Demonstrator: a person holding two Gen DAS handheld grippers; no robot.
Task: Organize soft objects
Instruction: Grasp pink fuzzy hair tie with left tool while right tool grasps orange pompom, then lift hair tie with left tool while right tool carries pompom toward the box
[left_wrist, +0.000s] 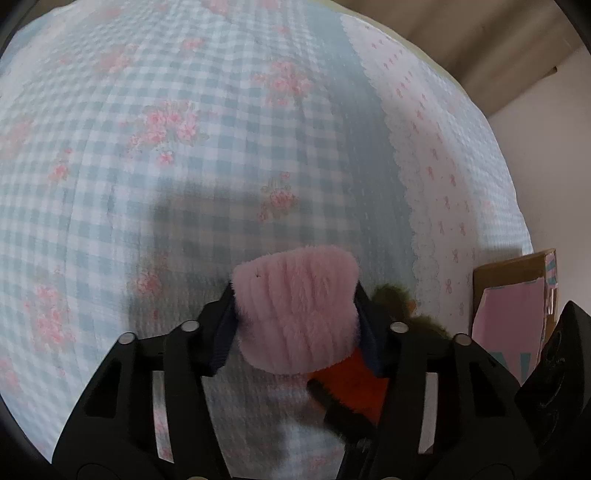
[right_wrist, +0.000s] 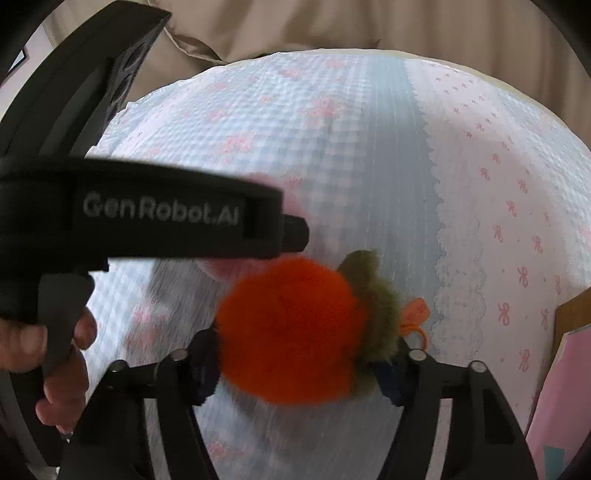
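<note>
Pink plush (left_wrist: 295, 310) sits between the fingers of the left tongs (left_wrist: 295, 314), w/ both pads pressed into its sides, just above the bed cover (left_wrist: 184, 147). Orange plush (right_wrist: 291, 332) w/ green leafy top (right_wrist: 376, 314) and a small orange tag (right_wrist: 415, 314) is clamped in the right tongs (right_wrist: 295, 369), right beside the pink one. A hand (right_wrist: 55, 362) holds the left tool's handle. A cardboard box (left_wrist: 517, 288) stands at the bed's right edge.
</note>
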